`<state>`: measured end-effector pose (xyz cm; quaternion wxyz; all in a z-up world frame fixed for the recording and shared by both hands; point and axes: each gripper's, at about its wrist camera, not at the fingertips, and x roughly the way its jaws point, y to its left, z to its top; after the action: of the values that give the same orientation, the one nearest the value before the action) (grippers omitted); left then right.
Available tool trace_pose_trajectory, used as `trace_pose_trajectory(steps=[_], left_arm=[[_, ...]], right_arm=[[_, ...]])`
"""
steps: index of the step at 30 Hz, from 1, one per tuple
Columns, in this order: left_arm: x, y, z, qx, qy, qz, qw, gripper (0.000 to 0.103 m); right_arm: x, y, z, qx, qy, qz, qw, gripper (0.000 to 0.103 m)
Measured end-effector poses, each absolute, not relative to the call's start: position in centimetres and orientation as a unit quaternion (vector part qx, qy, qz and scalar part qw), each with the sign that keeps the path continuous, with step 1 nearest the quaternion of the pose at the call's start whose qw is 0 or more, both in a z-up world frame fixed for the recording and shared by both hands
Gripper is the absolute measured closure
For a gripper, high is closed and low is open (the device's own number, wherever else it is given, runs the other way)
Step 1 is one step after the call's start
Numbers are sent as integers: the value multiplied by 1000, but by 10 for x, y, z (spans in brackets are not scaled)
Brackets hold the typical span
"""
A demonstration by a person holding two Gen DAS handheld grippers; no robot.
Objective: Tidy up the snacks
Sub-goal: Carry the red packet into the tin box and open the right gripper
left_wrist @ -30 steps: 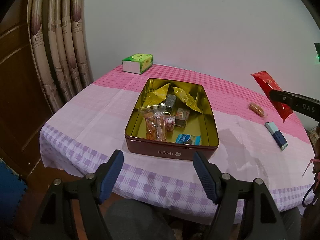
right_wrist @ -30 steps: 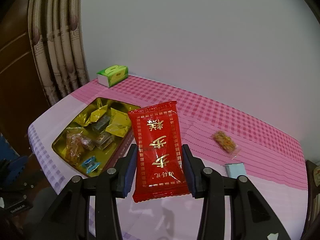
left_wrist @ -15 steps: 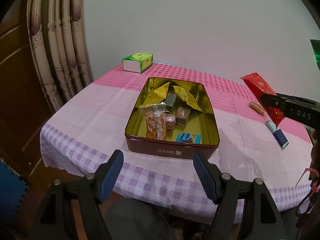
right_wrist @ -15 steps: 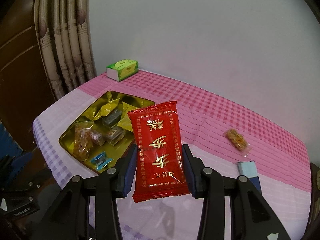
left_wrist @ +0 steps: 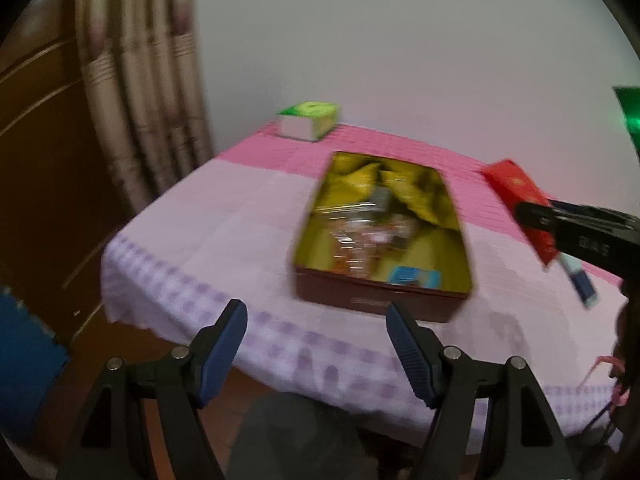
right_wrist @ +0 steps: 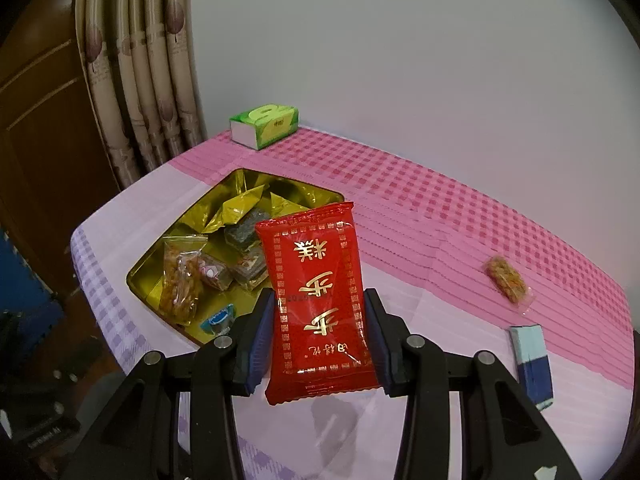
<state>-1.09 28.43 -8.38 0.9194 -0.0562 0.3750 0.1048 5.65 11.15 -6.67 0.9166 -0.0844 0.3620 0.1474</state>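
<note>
Right gripper [right_wrist: 320,332]: we are clenching it on the red snack packet [right_wrist: 318,312], both blue pads pressing the packet's sides
Red snack packet: we are holding it upright above the near part of the table [right_wrist: 420,216], just right of the tin
Left gripper [left_wrist: 314,350]: we are keeping it released, jaws apart with nothing between them, hanging before the table's near edge
Tin [right_wrist: 140,276]: it is sitting open on the left of the table, carrying gold wrappers, a clear bag of orange snacks [right_wrist: 180,276] and a small blue packet [right_wrist: 218,320]
Loose snacks: an orange bar [right_wrist: 506,280] and a blue packet [right_wrist: 532,364] are lying at the right, well apart from the tin
Tissue box [right_wrist: 264,126]: it is resting at the far left corner
</note>
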Motion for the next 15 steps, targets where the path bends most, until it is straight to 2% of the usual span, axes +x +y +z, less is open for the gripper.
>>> trace_pose_trajectory(steps=[7, 15], left_arm=[[-19, 350, -84, -111, 376, 252, 884, 29], [-18, 364, -86, -131, 385, 254, 878, 29]], right_arm=[[74, 136, -82, -88, 380, 150, 908, 63], [95, 177, -113, -93, 406, 154, 896, 63]])
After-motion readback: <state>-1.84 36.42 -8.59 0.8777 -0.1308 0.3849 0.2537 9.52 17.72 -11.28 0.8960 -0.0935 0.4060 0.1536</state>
